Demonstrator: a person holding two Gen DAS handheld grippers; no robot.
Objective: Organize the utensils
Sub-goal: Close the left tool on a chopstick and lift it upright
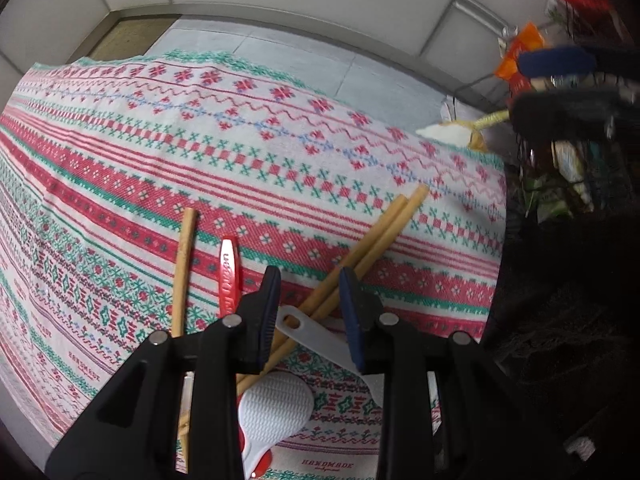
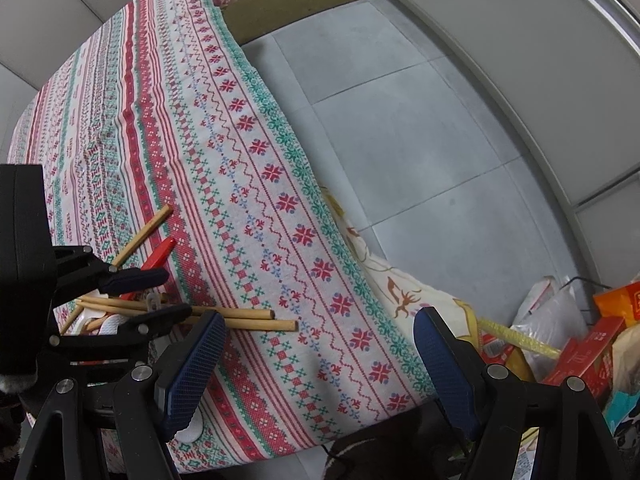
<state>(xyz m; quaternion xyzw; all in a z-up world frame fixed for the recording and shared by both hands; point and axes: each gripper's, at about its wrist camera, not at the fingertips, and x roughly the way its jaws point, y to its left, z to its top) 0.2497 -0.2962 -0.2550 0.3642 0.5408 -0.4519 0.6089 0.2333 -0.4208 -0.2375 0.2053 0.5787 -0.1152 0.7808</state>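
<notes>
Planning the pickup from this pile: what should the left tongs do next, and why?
Probably close a little further. The left tongs point down over the crossed wooden sticks and the white handle, pads apparently still apart, while the right tongs wait open.

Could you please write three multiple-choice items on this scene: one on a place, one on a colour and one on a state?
1. Where do the wooden sticks lie?
A. On the patterned cloth
B. On the floor
C. In a basket
2. What colour is the dimpled paddle head?
A. Green
B. White
C. Black
3. How do the right tongs stand?
A. Shut on a stick
B. Shut, empty
C. Open, empty
Answers: 1 A, the sticks rest on the cloth; 2 B, the head is plainly white; 3 C, the fingers stand wide apart with only cloth between them.
</notes>
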